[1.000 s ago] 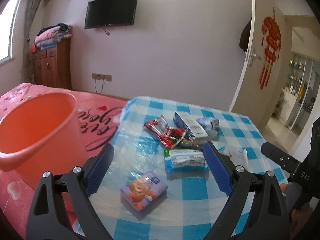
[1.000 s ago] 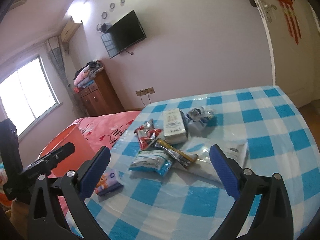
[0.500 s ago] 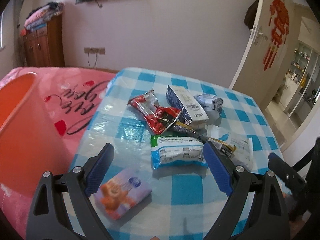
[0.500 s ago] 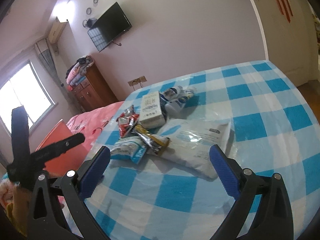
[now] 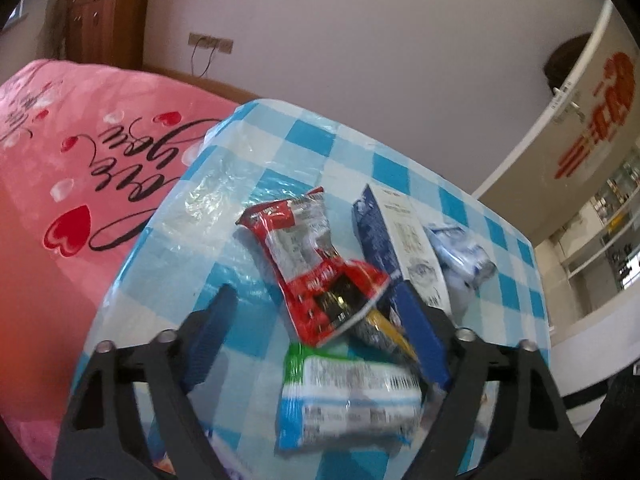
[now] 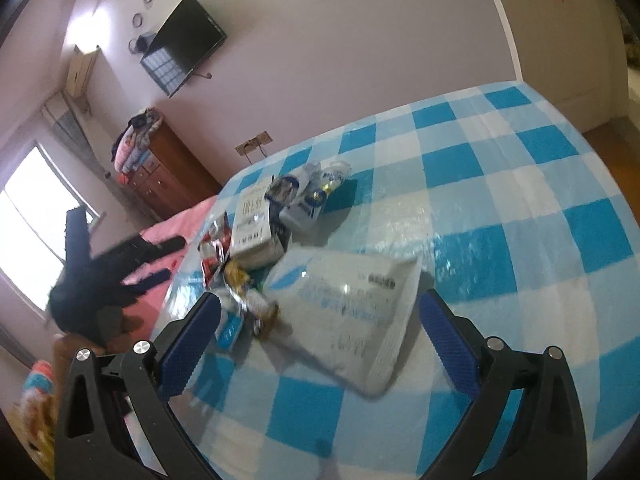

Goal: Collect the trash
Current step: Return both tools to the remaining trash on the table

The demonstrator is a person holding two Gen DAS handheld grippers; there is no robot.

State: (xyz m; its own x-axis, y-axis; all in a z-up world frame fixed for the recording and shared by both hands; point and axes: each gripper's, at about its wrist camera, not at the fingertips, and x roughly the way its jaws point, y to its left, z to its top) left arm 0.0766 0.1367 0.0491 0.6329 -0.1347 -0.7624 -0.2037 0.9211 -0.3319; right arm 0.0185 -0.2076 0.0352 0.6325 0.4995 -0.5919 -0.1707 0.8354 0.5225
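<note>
Both grippers have swung in low over the desk (image 6: 520, 184). The left gripper (image 5: 320, 328), fingers just narrowing yet still spread, brackets the red snack wrapper (image 5: 316, 276). The right gripper (image 6: 320, 336), fingers wide apart, frames the white pouch (image 6: 352, 312), ready to scoop.

Glossy plastic tablecloth (image 5: 256, 216); shiny foil wrapper (image 5: 320, 276); wooden cabinet (image 5: 108, 12)

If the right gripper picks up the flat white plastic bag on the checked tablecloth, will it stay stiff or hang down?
The white plastic bag lies flat and thin, so it will probably droop from the grip. Its glossy film suggests it could slip between the pads. It looks nearly empty, so likely light, sliding easily on the shiny tablecloth.
</note>
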